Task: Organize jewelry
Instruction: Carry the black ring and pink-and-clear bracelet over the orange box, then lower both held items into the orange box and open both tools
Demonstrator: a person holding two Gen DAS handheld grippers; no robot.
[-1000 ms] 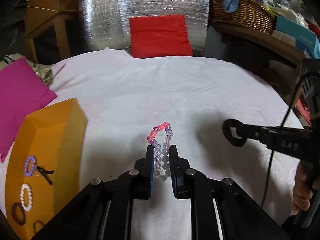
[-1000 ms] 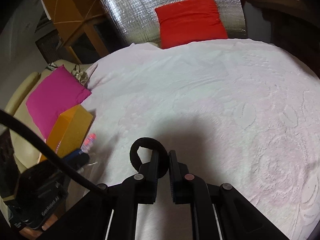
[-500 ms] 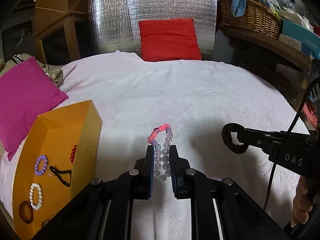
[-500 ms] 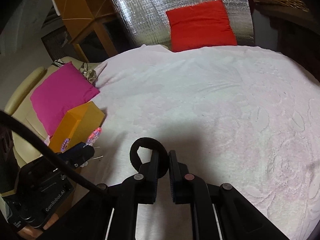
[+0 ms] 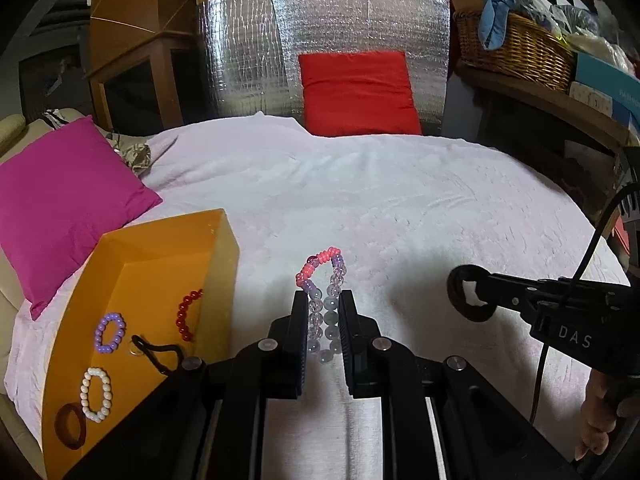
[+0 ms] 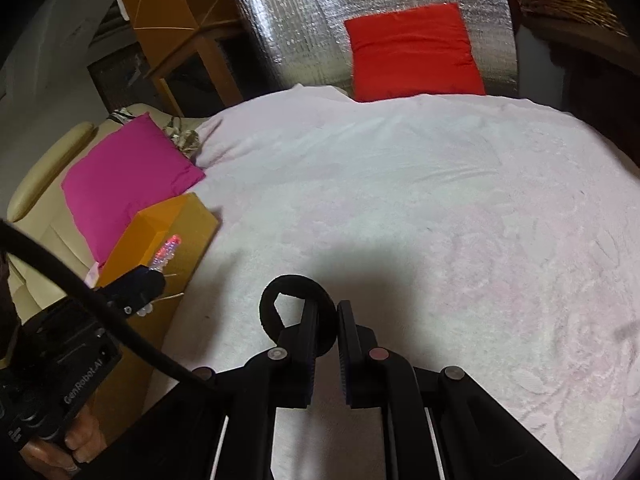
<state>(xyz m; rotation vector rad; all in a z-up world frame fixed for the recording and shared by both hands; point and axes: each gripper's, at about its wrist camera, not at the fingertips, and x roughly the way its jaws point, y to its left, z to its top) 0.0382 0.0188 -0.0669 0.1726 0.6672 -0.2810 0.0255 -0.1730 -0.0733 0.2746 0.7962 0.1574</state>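
Note:
My left gripper (image 5: 323, 300) is shut on a beaded bracelet (image 5: 322, 280) of clear, purple and pink beads, held above the white bed cover just right of the open orange box (image 5: 160, 248). The bracelet also shows in the right wrist view (image 6: 165, 255), in front of the box (image 6: 176, 220). In the box lie a purple bead bracelet (image 5: 109, 333), a white one (image 5: 96, 394), a red one (image 5: 185, 315), a black hair tie (image 5: 158, 354) and a brown ring (image 5: 70, 426). My right gripper (image 6: 327, 312) is shut on a black hair band (image 6: 288, 300), also in the left wrist view (image 5: 470, 299).
A magenta pillow (image 5: 64, 196) lies behind the box at the left. A red cushion (image 5: 358, 92) leans on a silver foil panel (image 5: 248, 52) at the back. A wicker basket (image 5: 516, 52) sits on a shelf at the right. The white bed cover (image 5: 400, 200) spreads across the middle.
The left gripper with the bracelet has moved back and left, nearer the box, so more of the box's inside shows. The right gripper has kept the hair band and drawn back slightly.

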